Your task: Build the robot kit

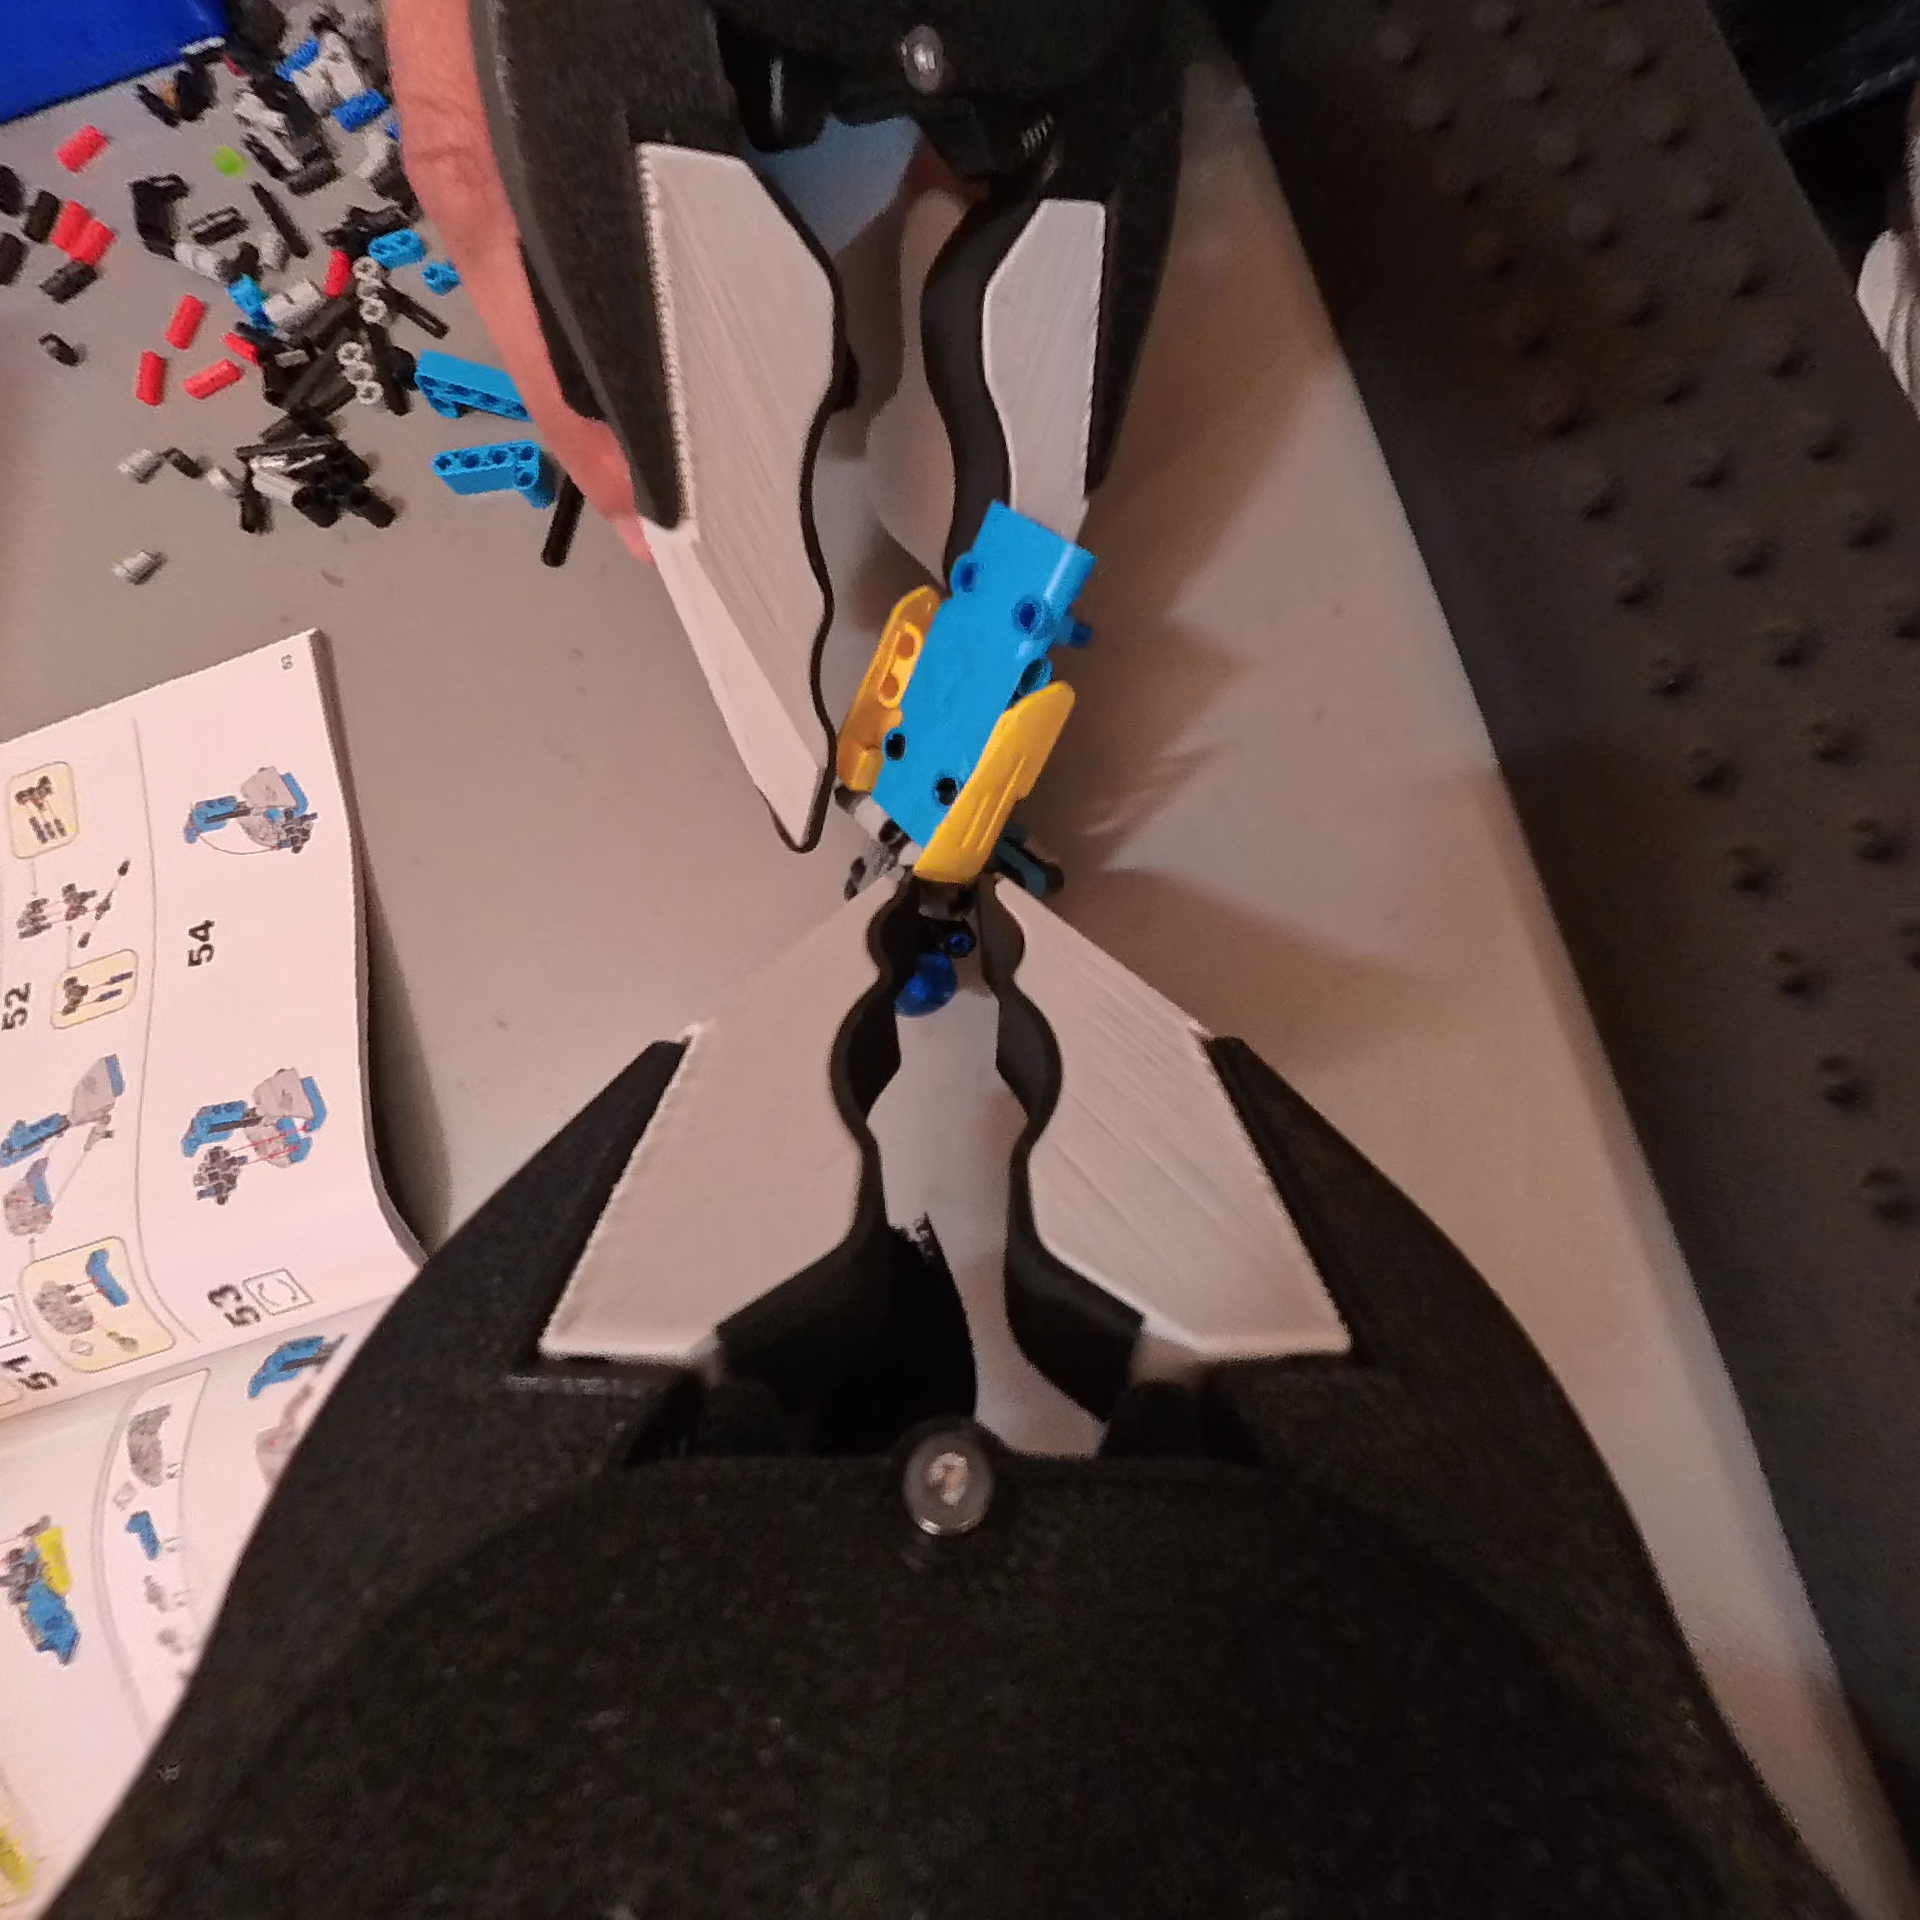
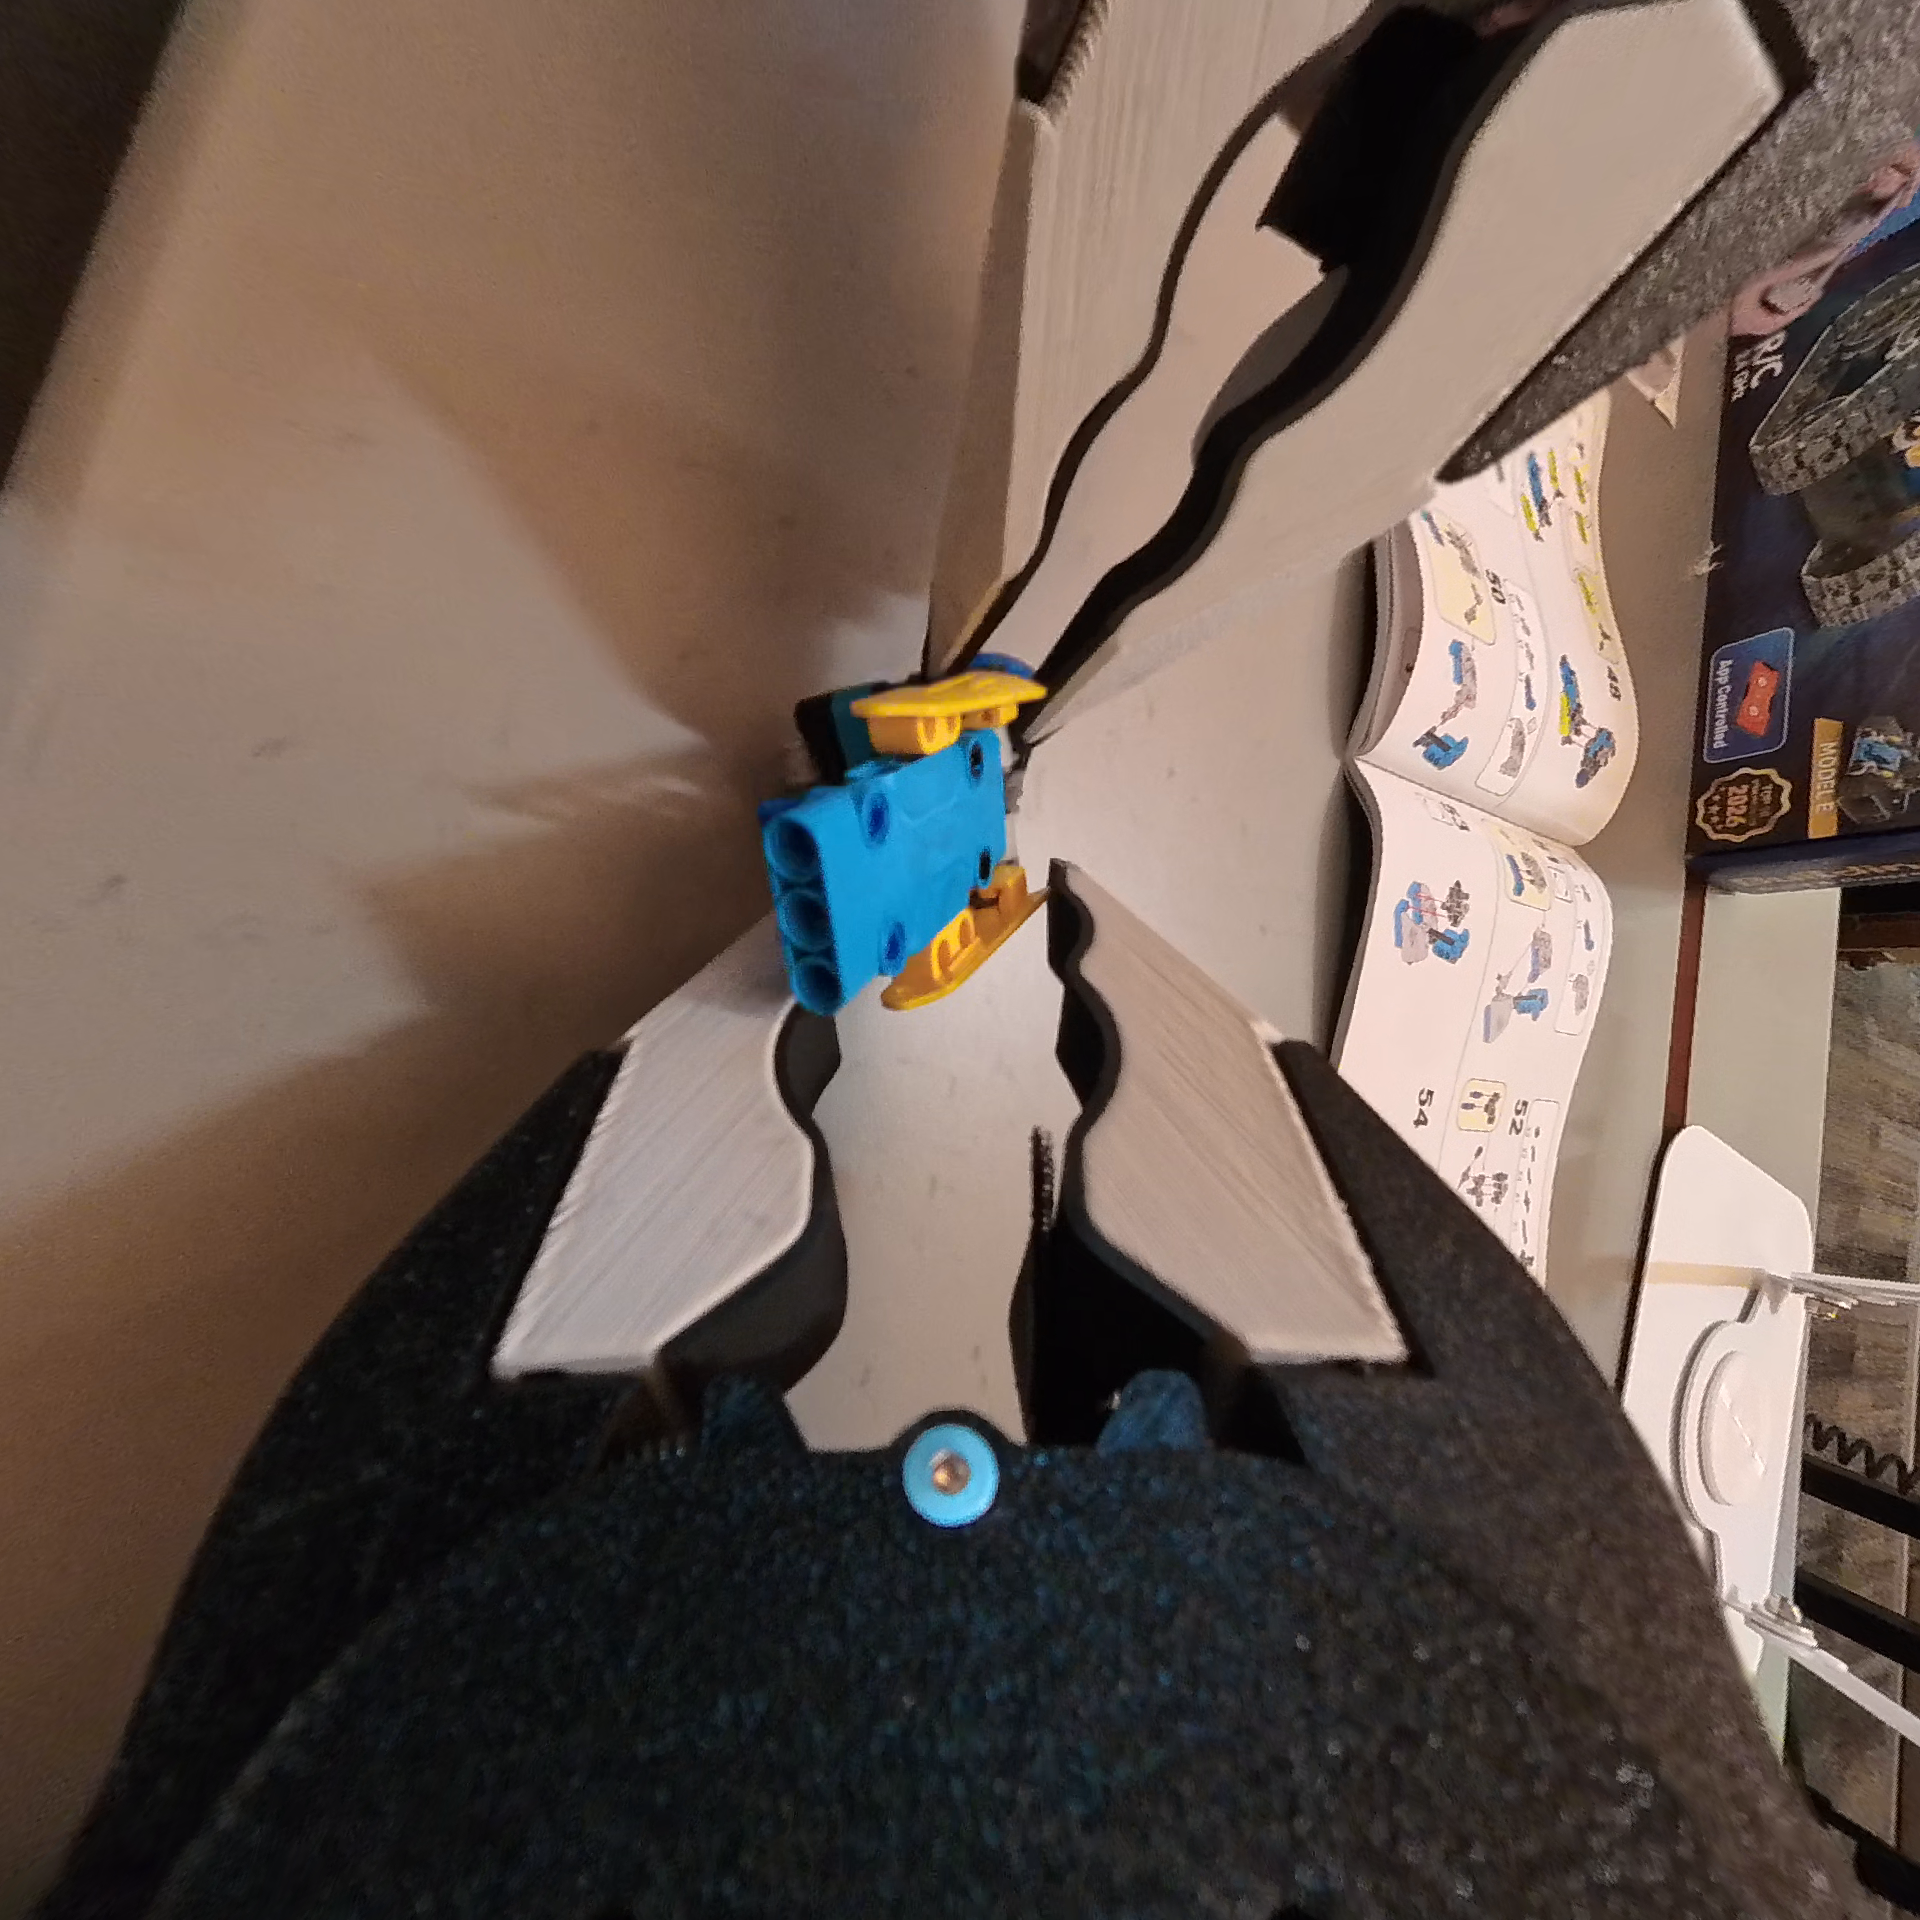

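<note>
A small brick assembly (image 1: 977, 686), a blue block with yellow wing pieces and dark pins, hangs above the grey table (image 1: 582, 727). My left gripper (image 1: 940, 899) is shut on its dark lower end, next to a blue ball piece. My right gripper (image 1: 945, 681) comes in from the opposite side, held by a hand (image 1: 468, 208). In the right wrist view the right gripper (image 2: 925, 940) is open, with its jaws on either side of the assembly (image 2: 894, 873). One fingertip (image 2: 795, 1003) touches the blue block. The left gripper (image 2: 997, 691) pinches the assembly's far end.
An open instruction booklet (image 1: 187, 987) lies on the table and also shows in the right wrist view (image 2: 1486, 831). Several loose red, black and blue bricks (image 1: 281, 291) lie beyond it. A printed box (image 2: 1829, 520) and a white stand (image 2: 1725, 1403) are at the right. A black dimpled surface (image 1: 1662, 520) borders the table. Less than 4 cm separates the two grippers' tips.
</note>
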Tool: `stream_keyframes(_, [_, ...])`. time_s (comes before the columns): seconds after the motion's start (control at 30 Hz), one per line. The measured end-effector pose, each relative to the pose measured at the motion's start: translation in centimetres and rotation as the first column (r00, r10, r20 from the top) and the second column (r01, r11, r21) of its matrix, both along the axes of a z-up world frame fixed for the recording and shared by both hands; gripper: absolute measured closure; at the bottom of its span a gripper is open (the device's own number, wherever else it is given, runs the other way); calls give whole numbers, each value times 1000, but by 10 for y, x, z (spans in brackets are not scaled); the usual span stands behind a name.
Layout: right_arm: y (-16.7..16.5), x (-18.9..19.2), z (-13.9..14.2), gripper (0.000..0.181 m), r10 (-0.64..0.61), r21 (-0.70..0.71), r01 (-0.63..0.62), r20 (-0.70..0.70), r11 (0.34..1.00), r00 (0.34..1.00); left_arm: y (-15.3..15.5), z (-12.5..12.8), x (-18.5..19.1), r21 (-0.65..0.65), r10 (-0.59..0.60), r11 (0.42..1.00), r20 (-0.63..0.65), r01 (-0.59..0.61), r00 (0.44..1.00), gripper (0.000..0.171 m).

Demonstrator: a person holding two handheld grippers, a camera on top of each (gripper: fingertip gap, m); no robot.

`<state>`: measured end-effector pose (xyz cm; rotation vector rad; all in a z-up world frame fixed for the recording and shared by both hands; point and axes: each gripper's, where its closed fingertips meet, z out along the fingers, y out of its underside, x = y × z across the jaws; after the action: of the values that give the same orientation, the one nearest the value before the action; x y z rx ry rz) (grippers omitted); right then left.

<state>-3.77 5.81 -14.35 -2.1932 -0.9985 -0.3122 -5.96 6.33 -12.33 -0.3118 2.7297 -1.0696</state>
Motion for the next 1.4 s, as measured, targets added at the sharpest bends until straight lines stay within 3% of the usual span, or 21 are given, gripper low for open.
stream_keyframes(0.03, [0, 0, 0, 143, -1, 2, 1, 3, 1000, 1000, 1, -1, -1, 0, 18, 1000, 6, -18, 1000, 160])
stream_keyframes(0.17, [1, 1, 0, 143, -4, 5, 4, -7, 1000, 1000, 10, -8, -4, 34, 112, 993, 135, -117, 985, 123])
stream_keyframes(0.23, [1, 1, -1, 143, -4, 7, 4, -14, 1000, 1000, 7, -6, -6, 32, 134, 988, 278, -148, 951, 121])
stream_keyframes(0.33, [0, 1, -1, 143, -5, 10, 5, -28, 1000, 1000, 3, -4, -5, 64, 134, 979, 518, -194, 845, 122])
stream_keyframes(0.4, [0, 2, -1, 143, -7, 10, 7, -32, 1000, 999, -1, -7, -5, 87, 116, 975, 584, -205, 803, 123])
stream_keyframes(0.53, [0, 1, -1, 143, -9, 12, 9, -32, 1000, 999, -2, -20, -1, 118, 117, 968, 569, -221, 814, 115])
stream_keyframes(0.77, [1, 1, -1, 143, -12, 15, 12, -36, 1000, 999, -3, -18, 6, 136, 109, 958, 644, -253, 757, 124])
stream_keyframes(1.4, [0, 2, 0, 146, -24, 58, 23, 5, 998, 1000, -3, -18, 9, 156, 103, 951, 652, -266, 751, 128])
